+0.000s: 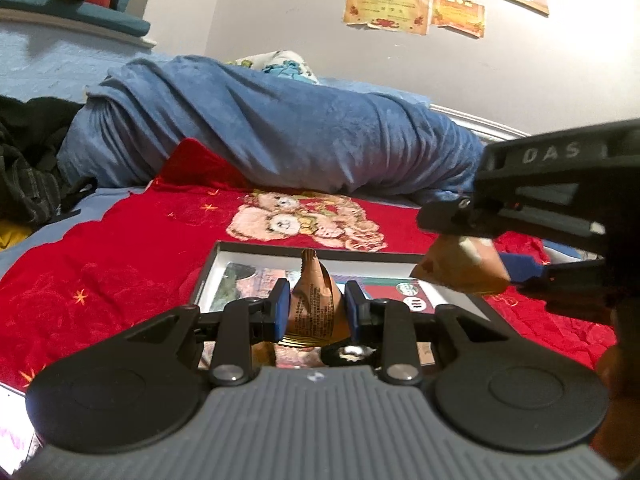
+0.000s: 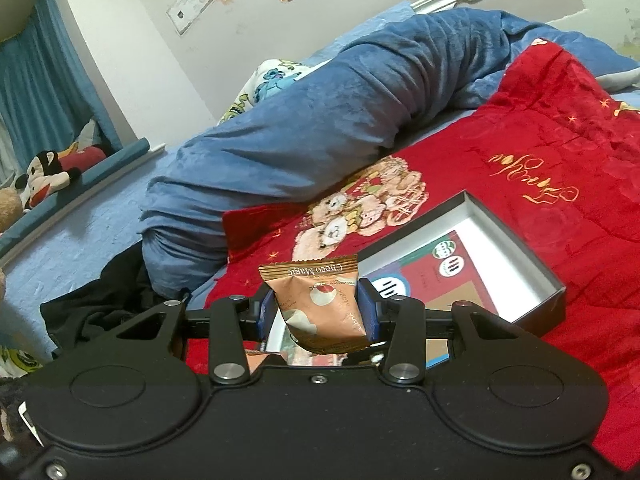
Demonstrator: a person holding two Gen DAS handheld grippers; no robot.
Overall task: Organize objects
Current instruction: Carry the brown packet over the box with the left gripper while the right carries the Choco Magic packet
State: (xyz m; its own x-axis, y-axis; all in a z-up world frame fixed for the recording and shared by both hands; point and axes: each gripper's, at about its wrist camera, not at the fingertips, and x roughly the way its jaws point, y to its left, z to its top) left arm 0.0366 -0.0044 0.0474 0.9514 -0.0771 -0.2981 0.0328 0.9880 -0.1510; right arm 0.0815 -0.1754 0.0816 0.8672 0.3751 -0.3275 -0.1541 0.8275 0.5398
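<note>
A small brown foil snack packet (image 1: pixel 314 300) is held upright between the blue pads of the left gripper (image 1: pixel 316 307), whose jaws are closed narrowly on its sides. In the right wrist view, a second brown foil packet printed "Choco Magic" (image 2: pixel 320 308) is clamped in the same way by the right gripper (image 2: pixel 318 310), and it is tilted a little. Just behind both packets a shallow open cardboard box with dark outside and white inside walls (image 2: pixel 516 236) is seen, and printed cards lie flat in it. In the left wrist view the right gripper with its packet is held above the right part of this box. The box rests on a red plush blanket with embroidered teddy bears (image 1: pixel 120 264). Farther back a rolled blue fleece blanket (image 1: pixel 280 132) is laid across the bed, and paper certificates (image 1: pixel 388 4) are fixed on the grey wall.
</note>
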